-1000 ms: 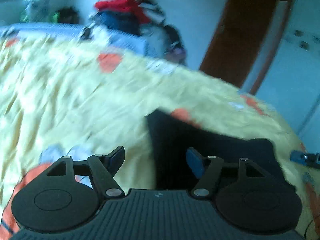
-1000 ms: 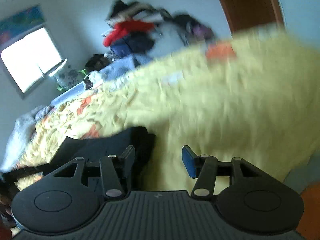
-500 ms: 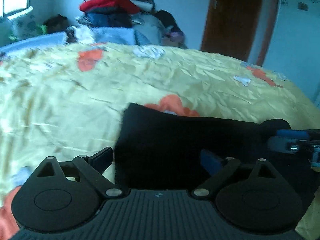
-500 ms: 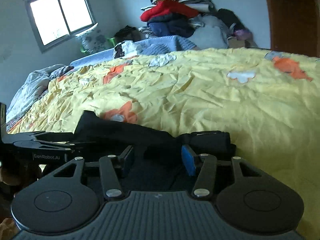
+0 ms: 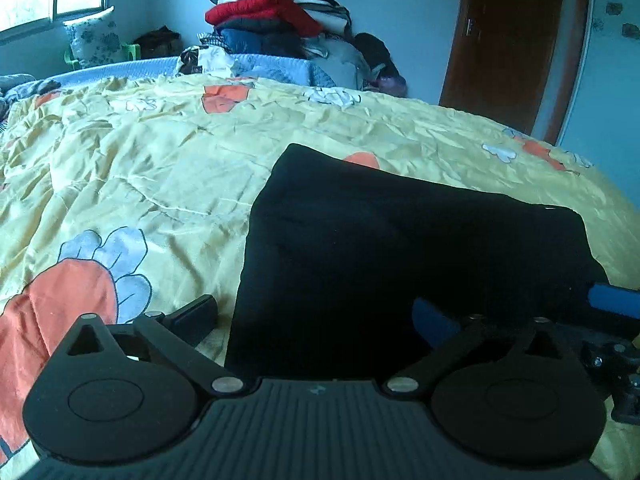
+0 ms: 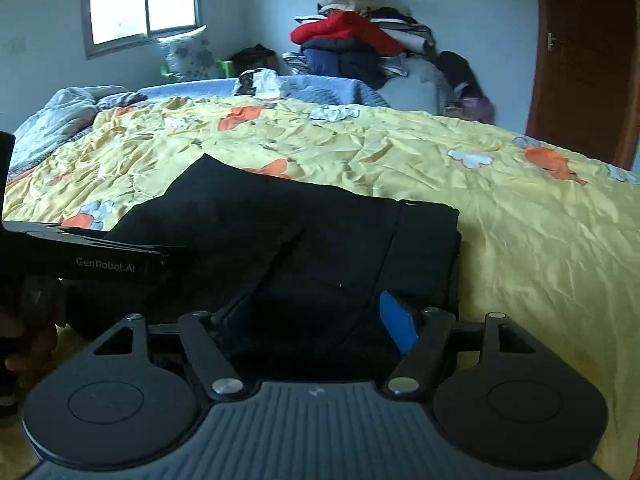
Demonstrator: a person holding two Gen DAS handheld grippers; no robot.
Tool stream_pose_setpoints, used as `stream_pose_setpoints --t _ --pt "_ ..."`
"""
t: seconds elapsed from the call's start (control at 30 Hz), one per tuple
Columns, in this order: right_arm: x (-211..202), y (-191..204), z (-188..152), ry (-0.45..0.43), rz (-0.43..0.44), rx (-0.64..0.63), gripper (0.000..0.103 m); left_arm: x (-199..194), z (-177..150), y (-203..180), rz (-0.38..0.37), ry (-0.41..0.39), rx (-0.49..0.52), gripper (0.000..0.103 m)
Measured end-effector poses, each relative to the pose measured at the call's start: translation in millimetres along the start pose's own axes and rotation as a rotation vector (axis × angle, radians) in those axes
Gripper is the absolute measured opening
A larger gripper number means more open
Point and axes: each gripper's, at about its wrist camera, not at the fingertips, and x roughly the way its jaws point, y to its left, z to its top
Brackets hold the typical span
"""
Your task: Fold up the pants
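Lying folded on the yellow bedspread (image 5: 120, 184), black pants (image 5: 400, 248) sit under both opening, empty tools.

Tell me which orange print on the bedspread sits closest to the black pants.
The orange print peeking out behind the pants' far edge; the fabric partly covers it, while the other orange patches lie clear of the pants.

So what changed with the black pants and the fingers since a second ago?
Both grippers swung in over the pants. The left gripper and right gripper are opening their fingers wider, pants between them, unpinched. The pants lie folded on the yellow bedspread, which stayed put.
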Motion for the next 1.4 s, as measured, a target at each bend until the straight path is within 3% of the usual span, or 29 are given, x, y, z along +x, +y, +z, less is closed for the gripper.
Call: stream_pose_setpoints --t 0.2,0.47,0.6,0.63,0.8,1.4 --pt "0 10 -15 -0.070 -0.060 0.012 0.074 -1 -4 -3 0.024 -0.024 -0.005 0.103" --pt "1 13 -15 -0.084 -0.096 0.009 0.080 -3 -6 -1 0.024 -0.027 -0.025 0.103" --pt "2 17 -16 -0.080 -0.169 0.002 0.103 -4 -6 1 0.016 -0.028 -0.044 0.103" --pt "4 14 -15 -0.064 -0.195 0.020 0.103 -4 -6 2 0.015 -0.028 -0.047 0.103" --pt "4 1 -17 -0.055 -0.160 0.106 0.103 -4 -6 3 0.005 -0.030 -0.058 0.103" --pt "5 -3 -19 -0.028 -0.166 0.153 0.103 -22 -18 8 -0.006 -0.034 -0.034 0.103"
